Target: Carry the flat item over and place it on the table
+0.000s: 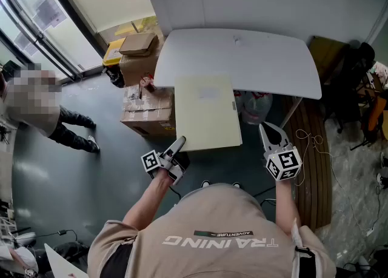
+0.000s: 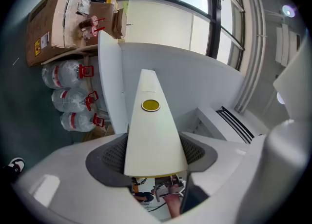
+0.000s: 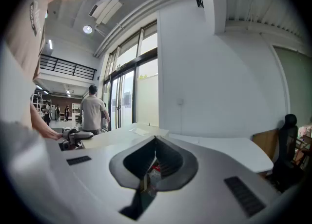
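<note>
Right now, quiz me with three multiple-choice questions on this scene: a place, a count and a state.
1. Where does the left gripper grip the cream panel? A near-left corner B far edge C right edge
2. How many water jugs show in the left gripper view? A one B three C five
3. The right gripper has its jaws: A wide apart B together, empty C on a box
Answers: A, the head view shows it at that corner; B, three red-capped jugs show; B, the tips meet with nothing between.

Place: office-like workroom
Furniture: white table (image 1: 242,59) at 12 o'clock; office chair (image 1: 354,68) at 2 o'clock
Storage: cardboard boxes (image 1: 148,113) at 10 o'clock; water bottles (image 2: 70,96)
Walls: tall glass doors (image 1: 36,19) at 10 o'clock
</note>
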The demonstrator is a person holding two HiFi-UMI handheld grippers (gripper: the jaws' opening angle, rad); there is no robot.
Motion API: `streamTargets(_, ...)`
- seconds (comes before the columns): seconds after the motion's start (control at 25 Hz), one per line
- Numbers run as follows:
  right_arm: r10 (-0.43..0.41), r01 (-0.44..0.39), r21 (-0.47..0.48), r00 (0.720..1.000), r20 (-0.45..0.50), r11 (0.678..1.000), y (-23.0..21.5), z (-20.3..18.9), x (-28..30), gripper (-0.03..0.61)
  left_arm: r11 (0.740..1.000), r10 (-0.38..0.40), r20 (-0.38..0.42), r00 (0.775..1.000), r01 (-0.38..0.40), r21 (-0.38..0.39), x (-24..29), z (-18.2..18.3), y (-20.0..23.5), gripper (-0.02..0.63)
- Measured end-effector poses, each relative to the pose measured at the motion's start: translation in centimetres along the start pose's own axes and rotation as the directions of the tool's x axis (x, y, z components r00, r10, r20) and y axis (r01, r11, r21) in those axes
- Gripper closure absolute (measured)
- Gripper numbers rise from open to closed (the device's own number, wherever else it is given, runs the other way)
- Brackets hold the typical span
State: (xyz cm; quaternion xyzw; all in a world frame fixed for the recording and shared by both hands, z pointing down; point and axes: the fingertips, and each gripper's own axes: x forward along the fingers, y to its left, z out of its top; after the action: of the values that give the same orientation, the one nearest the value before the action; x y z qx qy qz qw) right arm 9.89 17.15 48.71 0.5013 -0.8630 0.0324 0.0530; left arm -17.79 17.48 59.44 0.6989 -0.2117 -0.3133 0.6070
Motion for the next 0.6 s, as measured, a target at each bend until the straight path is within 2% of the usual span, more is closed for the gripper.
streamTargets(0.6, 0.018, -0.018, -0.013, 1.0, -0.014, 1.0, 0.54, -0.12, -0.82, 0.571, 1.0, -0.005, -0.008, 1.0, 0.005, -0.029, -0.14, -0.97, -0.15, 0.322)
